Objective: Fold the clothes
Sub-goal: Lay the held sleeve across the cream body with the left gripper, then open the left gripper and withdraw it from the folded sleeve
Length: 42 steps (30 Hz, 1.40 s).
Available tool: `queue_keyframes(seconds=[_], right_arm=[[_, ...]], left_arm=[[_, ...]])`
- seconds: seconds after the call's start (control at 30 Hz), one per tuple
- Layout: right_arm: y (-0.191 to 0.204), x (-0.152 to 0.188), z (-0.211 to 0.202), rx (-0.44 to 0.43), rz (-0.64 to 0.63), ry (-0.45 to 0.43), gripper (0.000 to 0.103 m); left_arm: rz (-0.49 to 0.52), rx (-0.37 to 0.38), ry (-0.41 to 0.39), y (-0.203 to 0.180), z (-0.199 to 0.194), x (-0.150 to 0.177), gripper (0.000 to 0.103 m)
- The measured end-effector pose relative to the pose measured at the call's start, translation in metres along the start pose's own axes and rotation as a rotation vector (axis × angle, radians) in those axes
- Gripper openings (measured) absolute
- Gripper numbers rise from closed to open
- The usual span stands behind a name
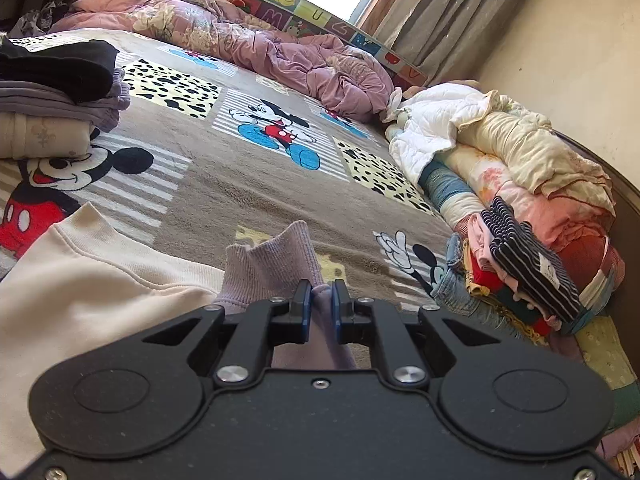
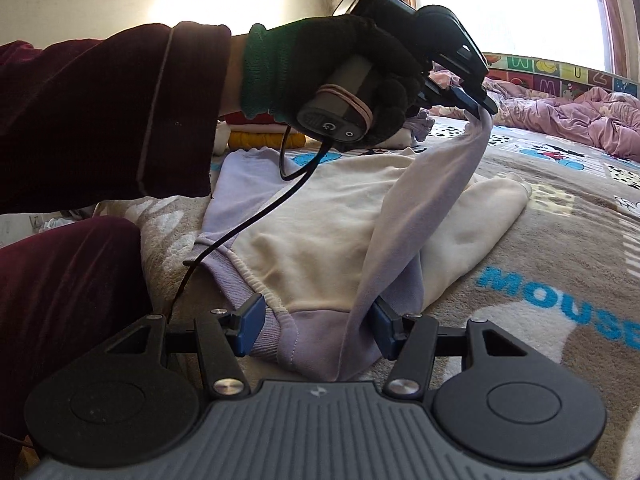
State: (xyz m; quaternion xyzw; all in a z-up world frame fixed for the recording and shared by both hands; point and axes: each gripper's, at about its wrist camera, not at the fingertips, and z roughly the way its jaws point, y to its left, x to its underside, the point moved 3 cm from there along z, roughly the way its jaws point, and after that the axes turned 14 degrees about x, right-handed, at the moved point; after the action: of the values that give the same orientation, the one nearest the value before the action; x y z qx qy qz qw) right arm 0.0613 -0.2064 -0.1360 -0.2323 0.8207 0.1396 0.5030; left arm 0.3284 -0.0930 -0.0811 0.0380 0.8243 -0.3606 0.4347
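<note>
A cream sweatshirt [image 2: 320, 224] with lavender sleeves and hem lies flat on the Mickey Mouse blanket [image 2: 520, 248]. In the right wrist view a gloved hand holds my left gripper [image 2: 478, 106] above it, shut on the cuff of a lavender sleeve [image 2: 420, 208] that hangs taut down to the shirt. The left wrist view shows that ribbed cuff [image 1: 276, 268] pinched in the left gripper [image 1: 321, 308], with the cream body [image 1: 80, 292] at the left. My right gripper [image 2: 316, 330] rests at the shirt's near lavender corner [image 2: 320, 344], jaws apart, with cloth lying between the pads.
A stack of folded clothes [image 1: 52, 100] stands at the left of the bed. A heap of mixed garments [image 1: 520, 220] lines the right edge by the wall. A crumpled pink quilt [image 1: 240, 40] lies at the far side. The person's maroon sleeve [image 2: 100, 120] and knee [image 2: 68, 300] are at the left.
</note>
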Motion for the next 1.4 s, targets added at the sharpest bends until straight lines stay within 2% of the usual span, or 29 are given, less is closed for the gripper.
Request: queue_keyframes(seconds=[0.37, 0.73, 0.8, 0.9, 1.0, 1.17, 1.3, 1.4], right_arm=[[-0.001, 0.004, 0.004, -0.009, 0.002, 0.026, 0.057], [-0.002, 0.001, 0.008, -0.009, 0.012, 0.034, 0.058], [-0.003, 0.001, 0.008, -0.006, 0.015, 0.036, 0.058], [-0.005, 0.0, 0.006, 0.0, 0.017, 0.039, 0.062], [-0.01, -0.001, 0.0, 0.011, 0.021, 0.041, 0.062], [-0.032, -0.002, -0.014, 0.065, 0.069, 0.009, 0.062], [-0.034, -0.014, -0.011, 0.104, 0.094, -0.087, 0.062], [-0.02, -0.021, 0.004, 0.092, 0.053, -0.09, 0.062]], left_arm=[[0.167, -0.083, 0.098, -0.006, 0.042, 0.02, 0.008], [0.276, -0.151, 0.197, -0.005, 0.075, 0.038, 0.008], [0.287, -0.147, 0.21, -0.006, 0.078, 0.039, 0.008], [0.275, -0.109, 0.212, -0.006, 0.073, 0.036, 0.019], [0.264, -0.071, 0.195, -0.008, 0.061, 0.03, 0.02], [0.307, -0.079, 0.144, -0.002, 0.028, 0.016, 0.02], [0.357, -0.077, 0.186, 0.002, 0.029, 0.018, 0.02], [0.386, -0.062, 0.228, 0.001, 0.043, 0.023, 0.02]])
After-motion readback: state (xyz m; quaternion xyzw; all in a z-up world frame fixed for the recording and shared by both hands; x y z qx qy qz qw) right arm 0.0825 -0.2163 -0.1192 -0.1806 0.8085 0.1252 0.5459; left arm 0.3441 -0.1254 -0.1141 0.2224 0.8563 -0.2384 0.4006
